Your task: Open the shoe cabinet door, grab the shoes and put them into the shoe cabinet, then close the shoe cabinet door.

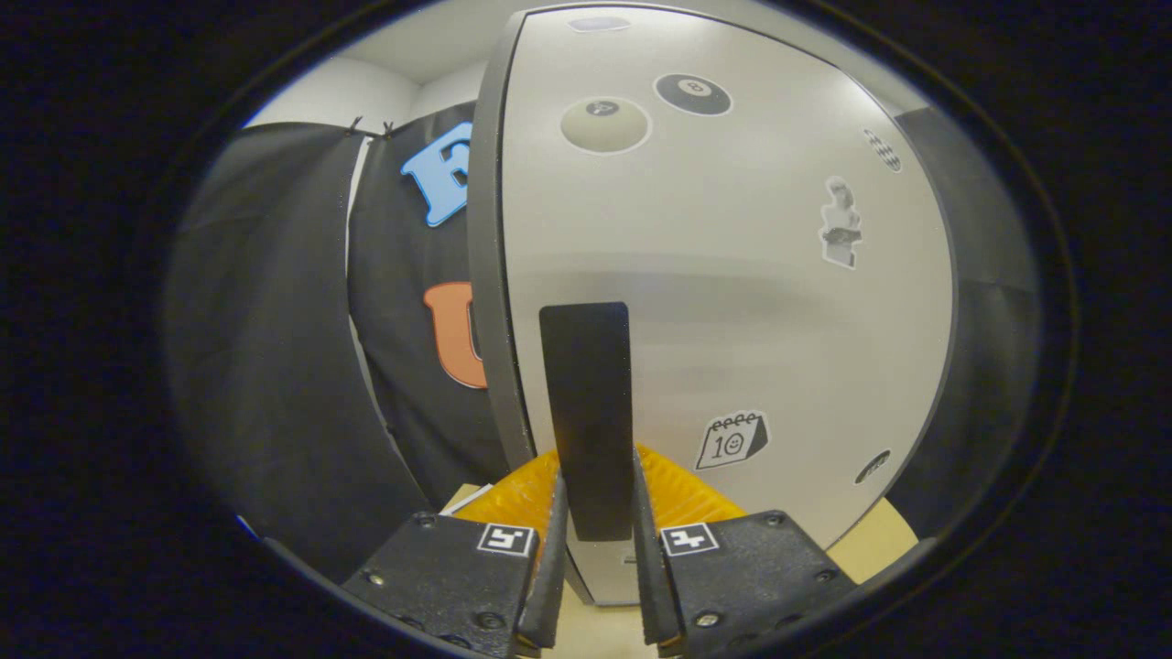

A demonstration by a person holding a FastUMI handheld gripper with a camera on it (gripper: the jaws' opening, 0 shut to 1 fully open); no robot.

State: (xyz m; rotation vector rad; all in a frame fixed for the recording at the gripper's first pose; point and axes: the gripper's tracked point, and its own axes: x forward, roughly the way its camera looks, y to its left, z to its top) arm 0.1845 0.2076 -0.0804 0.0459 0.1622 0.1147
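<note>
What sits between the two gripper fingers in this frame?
In the gripper view, the black vertical handle of the shoe cabinet door stands between the fingers of the gripper, which flank it closely on both sides.

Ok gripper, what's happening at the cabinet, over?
Gripper shut on black door handle. Shoe cabinet door looks closed, stickers on its front. Nothing in the way.

The door (732,275) carries stickers: a calendar sticker (731,440) near the handle reads "10", a black ball sticker (693,94) far up shows "8", and the pale ball sticker (605,124) beside it has a number too blurred to read.
</note>
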